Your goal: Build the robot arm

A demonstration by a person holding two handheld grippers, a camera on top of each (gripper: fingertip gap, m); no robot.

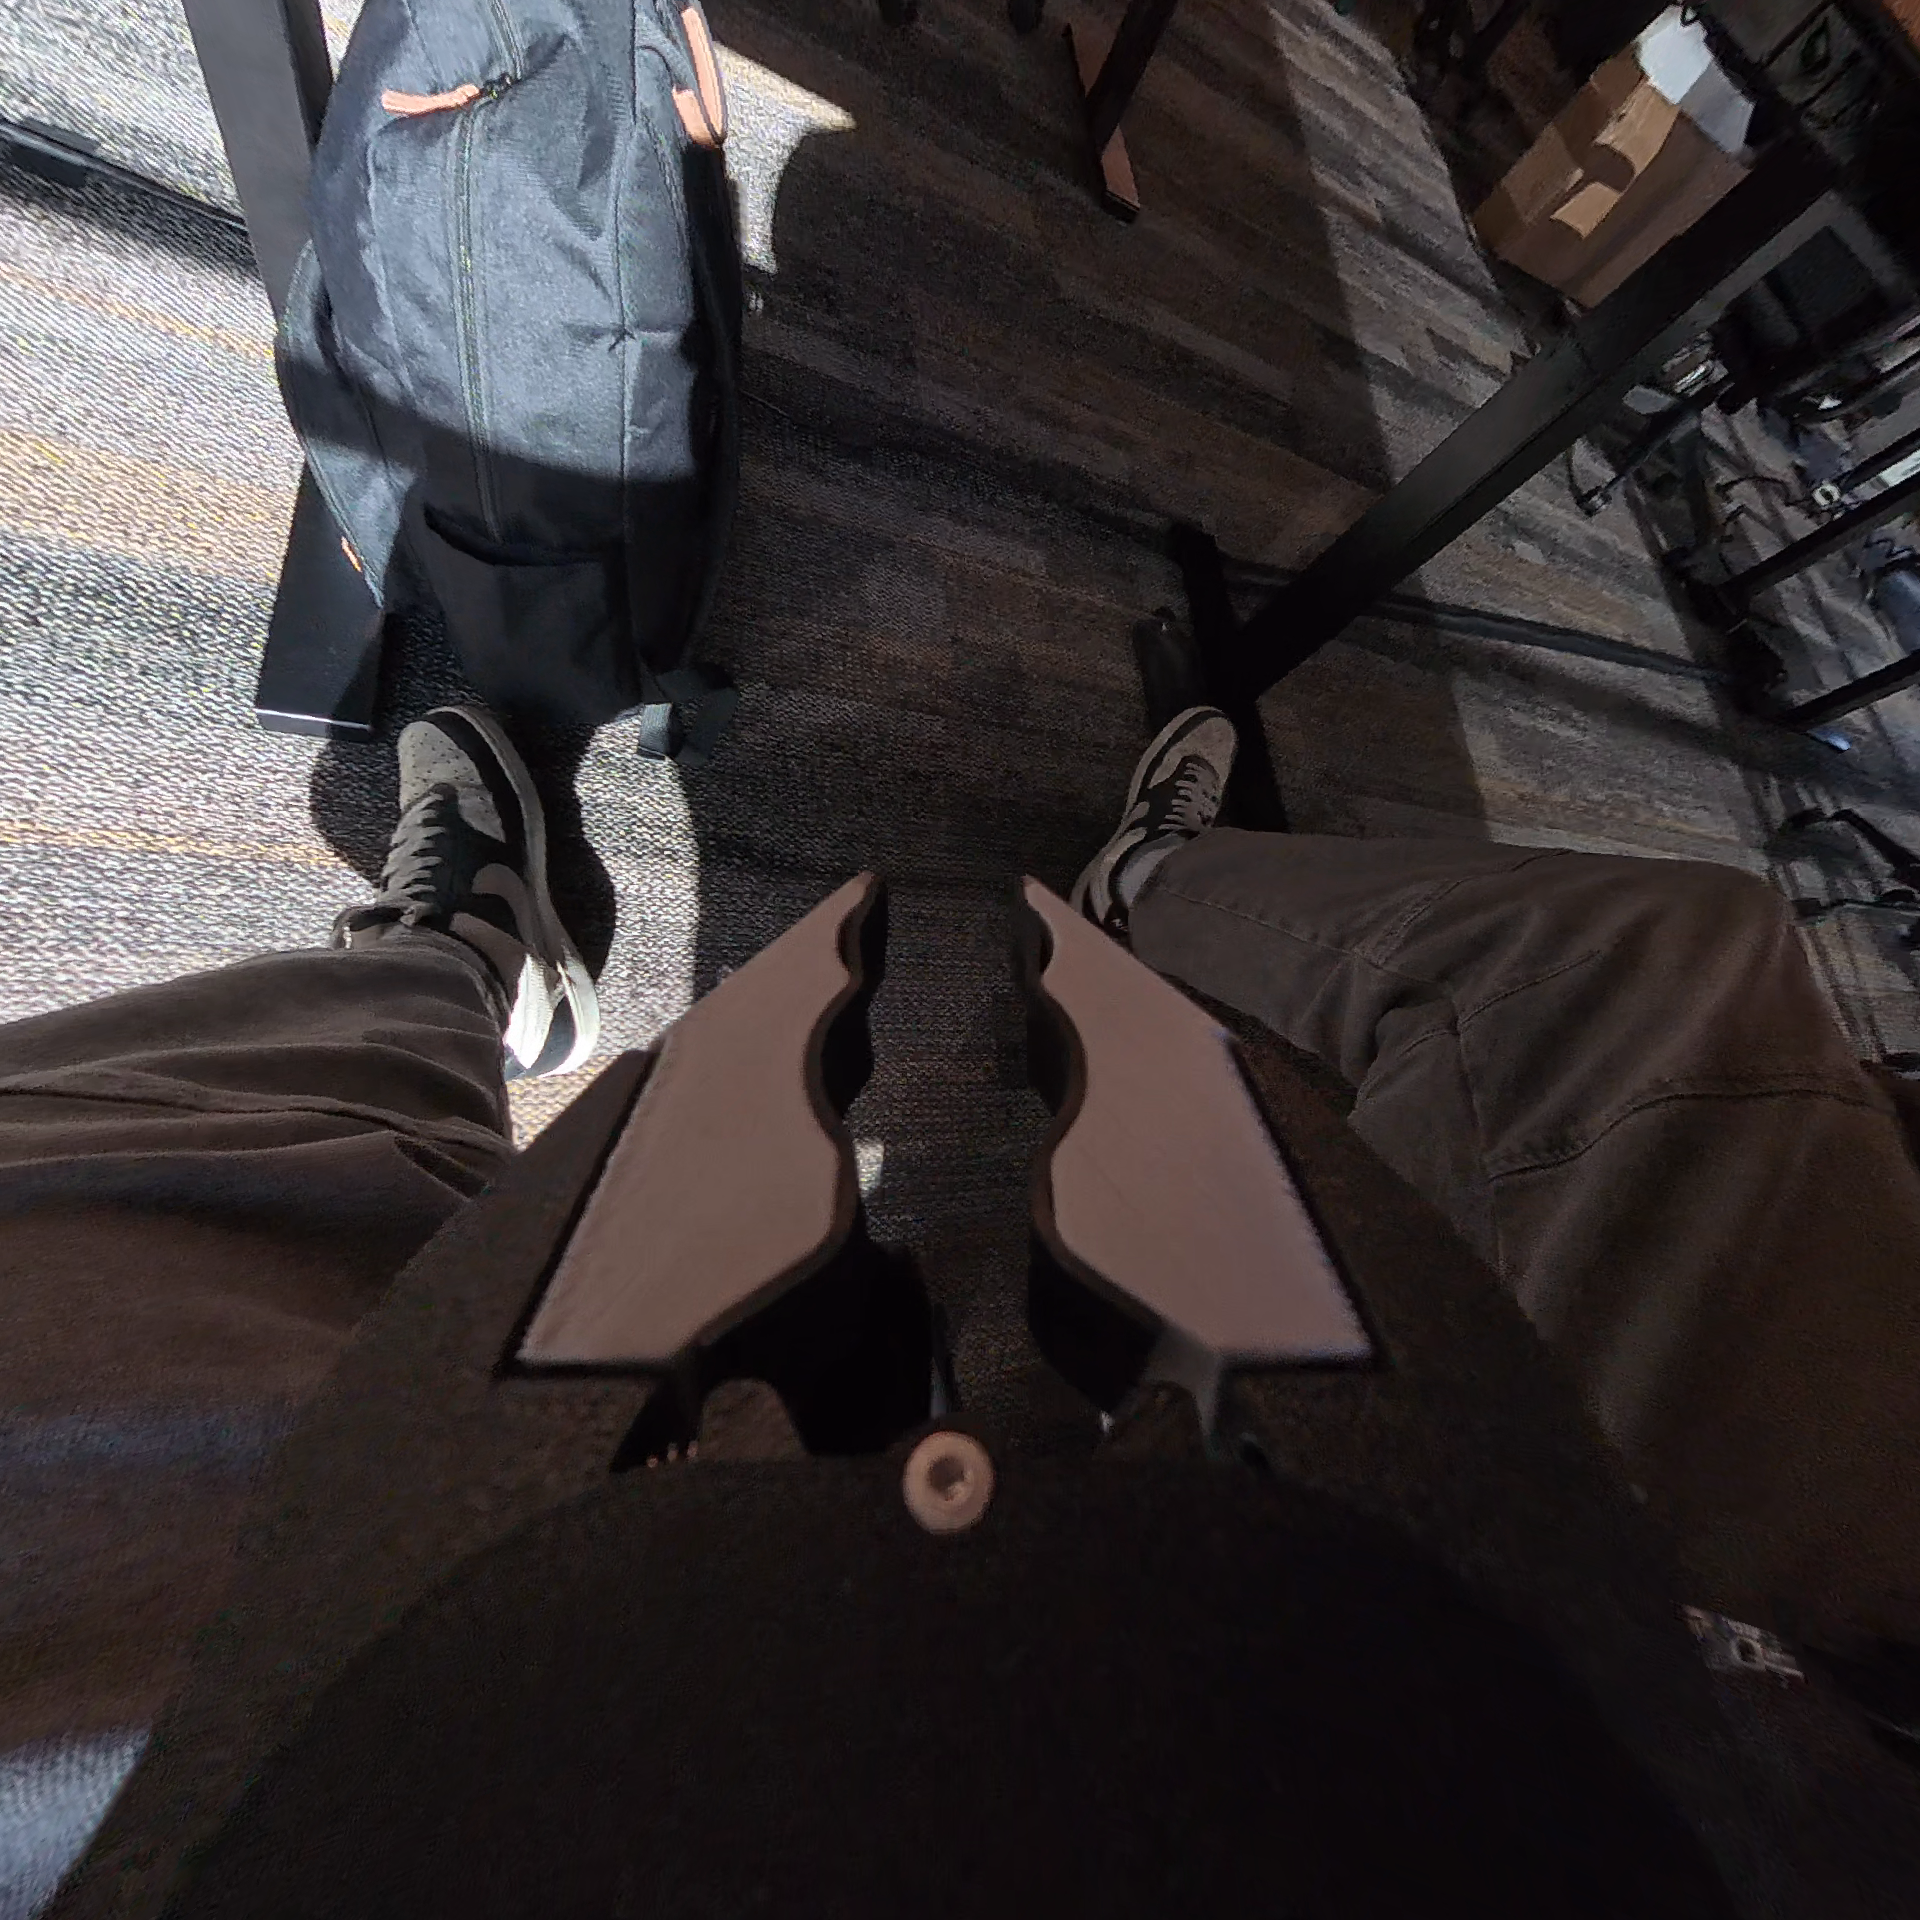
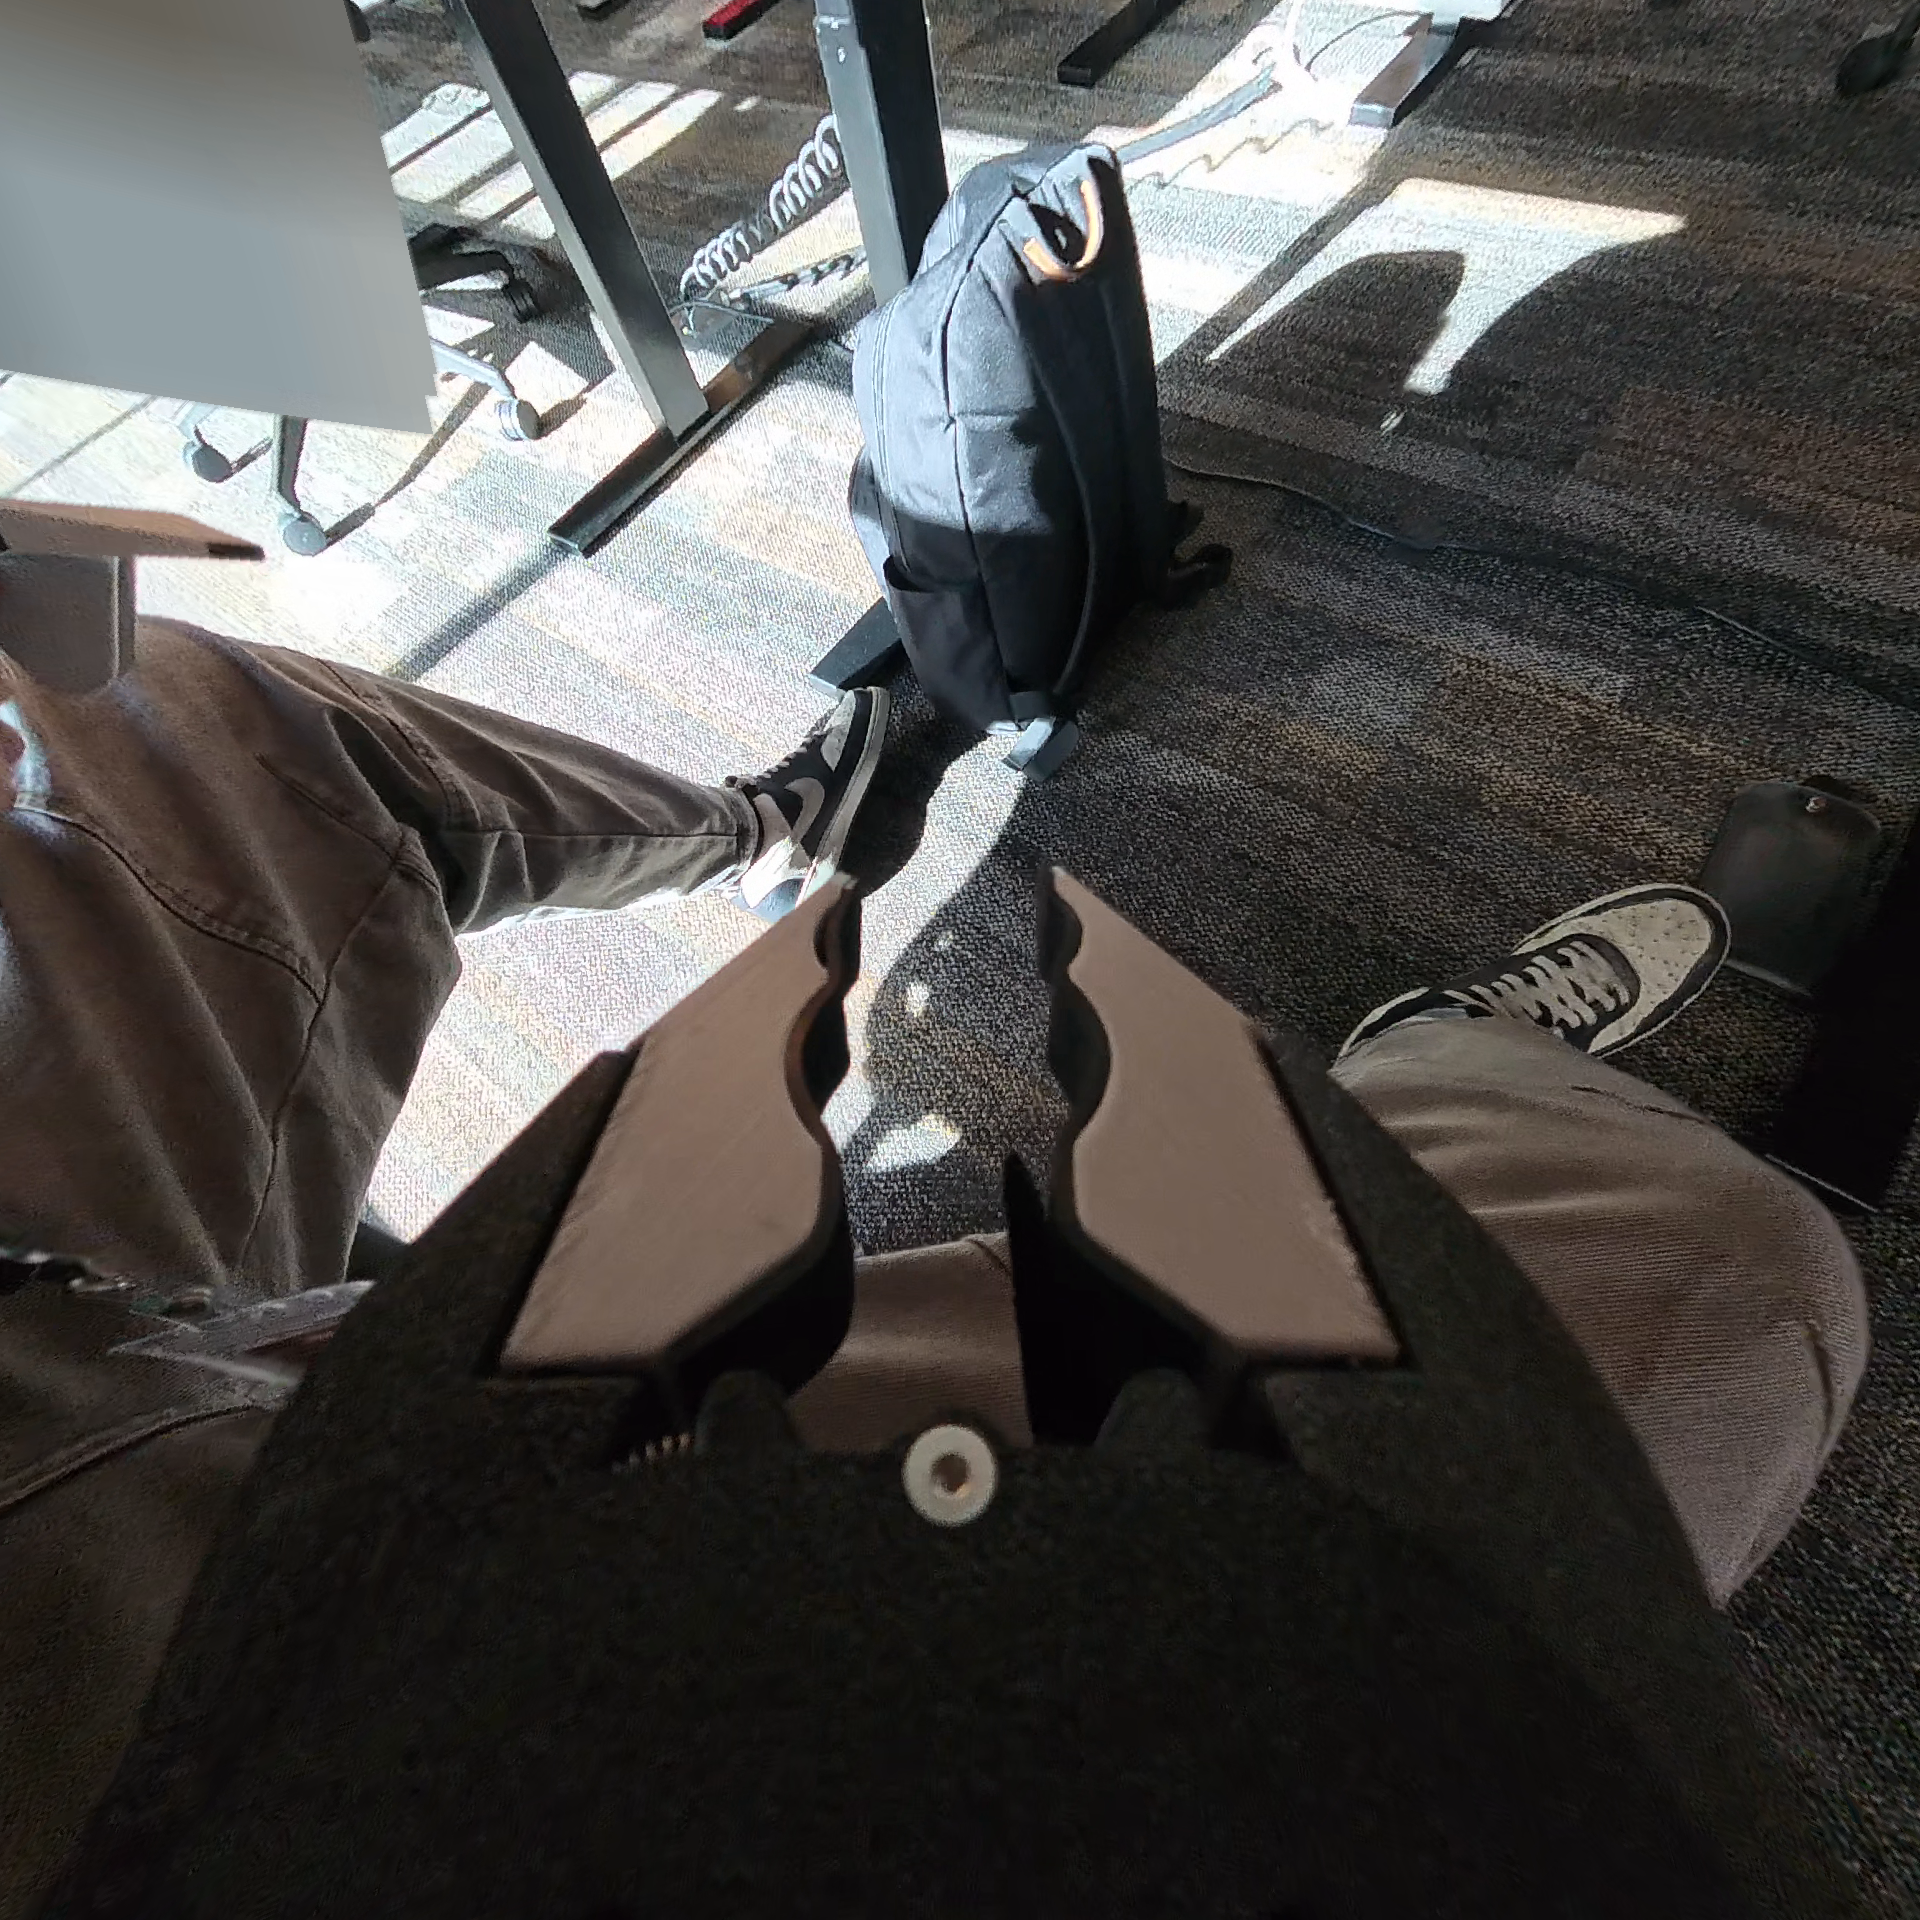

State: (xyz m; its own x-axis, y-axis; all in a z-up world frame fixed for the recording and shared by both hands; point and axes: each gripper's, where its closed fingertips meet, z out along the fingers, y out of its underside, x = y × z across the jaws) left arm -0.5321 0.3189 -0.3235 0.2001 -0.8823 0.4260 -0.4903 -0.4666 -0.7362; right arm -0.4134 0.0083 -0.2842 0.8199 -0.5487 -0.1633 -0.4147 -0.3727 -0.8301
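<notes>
A: Report the left gripper (image 1: 951, 904).

B: Fingers parted, with a clear gap and nothing between them. The unit points down at the carpet (image 1: 935, 582), above the space between the seated person's two legs. The left shoe (image 1: 478, 831) sits ahead to the left of the tips and the right shoe (image 1: 1169, 800) ahead to the right, both flat on the floor.

A: And the right gripper (image 2: 948, 899)?

B: Also spread apart and empty. Its body lies over the person's right thigh (image 2: 1507, 1299); the fingertips (image 2: 831, 914) overhang carpet in patchy sunlight.

A: Nearest objects?

B: A dark grey backpack (image 2: 997, 447) with orange trim stands upright on the carpet, ahead of both grippers and well apart from them (it leans against a black desk leg (image 1: 265, 208) in the left wrist view). Its base is just beyond the left shoe. A small black pouch (image 2: 1797, 862) lies near the right shoe. Cardboard boxes (image 1: 1600, 177) sit under a black frame at far right.
</notes>
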